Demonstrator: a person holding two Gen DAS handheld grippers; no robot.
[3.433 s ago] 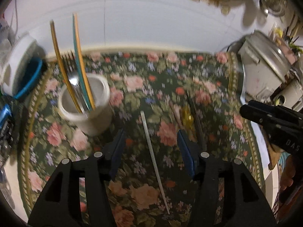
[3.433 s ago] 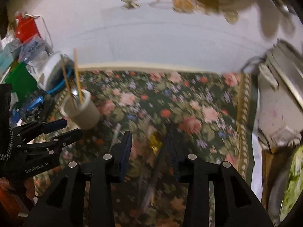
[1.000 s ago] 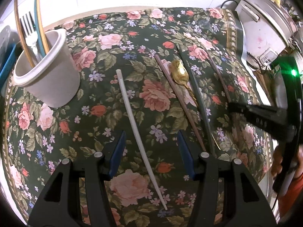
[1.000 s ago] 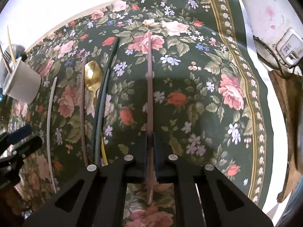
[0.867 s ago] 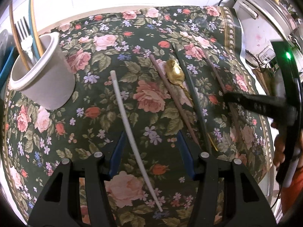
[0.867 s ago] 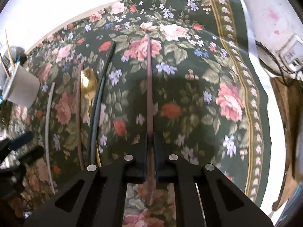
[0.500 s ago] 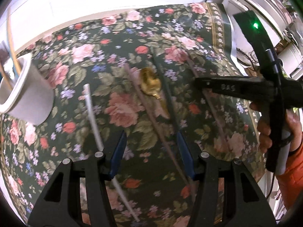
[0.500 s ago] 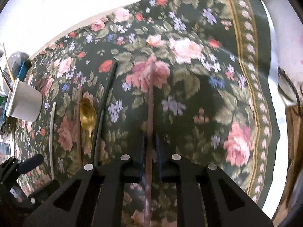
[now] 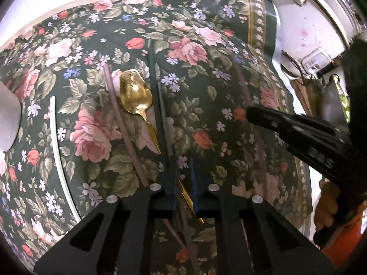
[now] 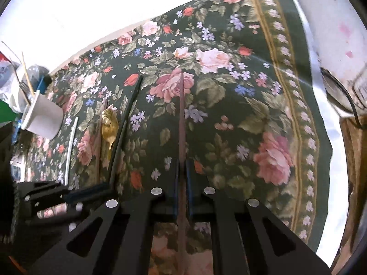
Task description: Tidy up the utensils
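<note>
Left hand-held gripper (image 9: 183, 178): black plastic fingers with blue pads, jaws closing; the gold handle and a dark chopstick (image 9: 158, 105) pass between the pads, contact not clear from the left wrist view. Right hand-held gripper (image 10: 182, 178): pads pressed together on a brown chopstick (image 10: 182, 119), thin, straight, matte; its long axis runs straight away from the camera, far tip over a pink rose, near end passing back under the gripper body. Whether it is clear of the cloth cannot be told. Cloth (image 10: 252, 91): dark green fabric, printed roses and small flowers, gold-patterned border, spread over the counter. Lying on the cloth, roughly parallel, long axes running near-to-far: the dark chopstick; a gold spoon (image 9: 135, 96), shiny metal, oval bowl at the far end, slim handle pointing toward the left gripper; a second brown chopstick (image 9: 121, 123) just beside the spoon; a white chopstick (image 9: 56, 142), smooth, well apart on the left. Further left, a white cylindrical cup (image 10: 43, 119), tilted in the right wrist view, holds upright sticks and a fork. Far right, a white appliance (image 9: 307, 23) beside the cloth edge, smooth casing with pink stains. A hand (image 9: 325, 208) with orange sleeve grips the right gripper's handle.
</note>
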